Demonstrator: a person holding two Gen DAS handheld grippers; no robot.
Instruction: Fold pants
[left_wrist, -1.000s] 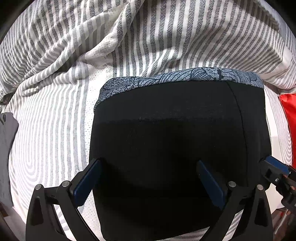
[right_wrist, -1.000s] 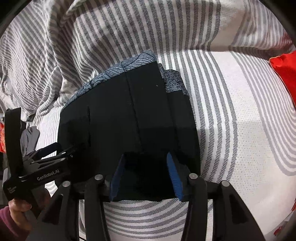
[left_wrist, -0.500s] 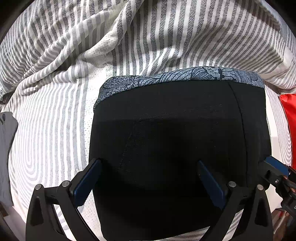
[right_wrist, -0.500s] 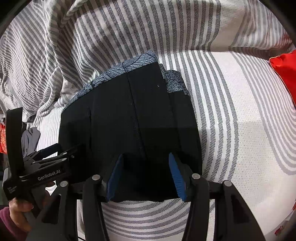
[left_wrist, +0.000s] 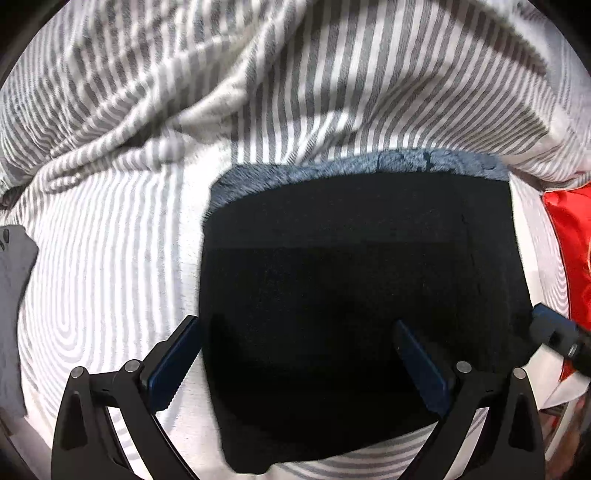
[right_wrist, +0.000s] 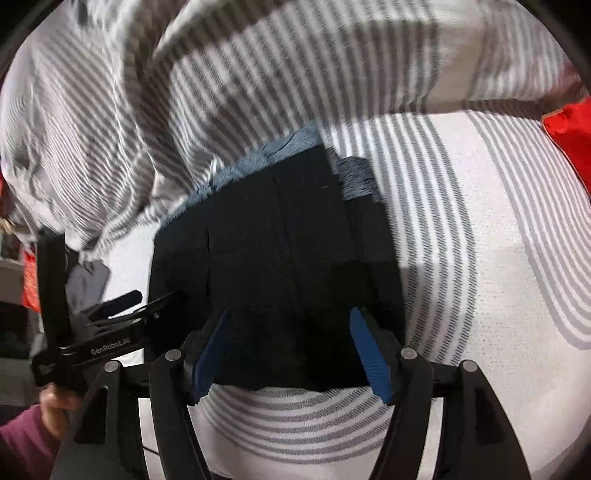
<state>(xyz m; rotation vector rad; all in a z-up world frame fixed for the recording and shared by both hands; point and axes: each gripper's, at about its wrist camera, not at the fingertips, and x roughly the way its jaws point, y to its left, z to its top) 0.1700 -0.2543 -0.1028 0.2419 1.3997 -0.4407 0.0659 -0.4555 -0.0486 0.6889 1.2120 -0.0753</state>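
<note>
The left gripper had its jaws spread wide, one blue pad off the left edge of the pants over the sheet and the other above the black cloth, with nothing held between them. The right gripper was likewise parted, both pads over the near edge of the pants and clamped on nothing; its gap was wider than in the frames a second and half a second before, where the pads stood closer together. The pants lay flat on the striped bedsheet as a compact dark rectangle, a blue-grey patterned layer showing along the far edge, and their outline looked much the same as in the earlier frames. What had changed most was the view itself: both current pictures were blurred, and the right wrist camera showed the bundle from a shifted angle, so both tools were probably moving, perhaps drawing back. That suggested a release rather than a fresh grasp, and the fold seemed complete or close to it. A rumpled striped blanket rose behind the bundle, something red sat at the right margin, and a grey item lay at the far left.
</note>
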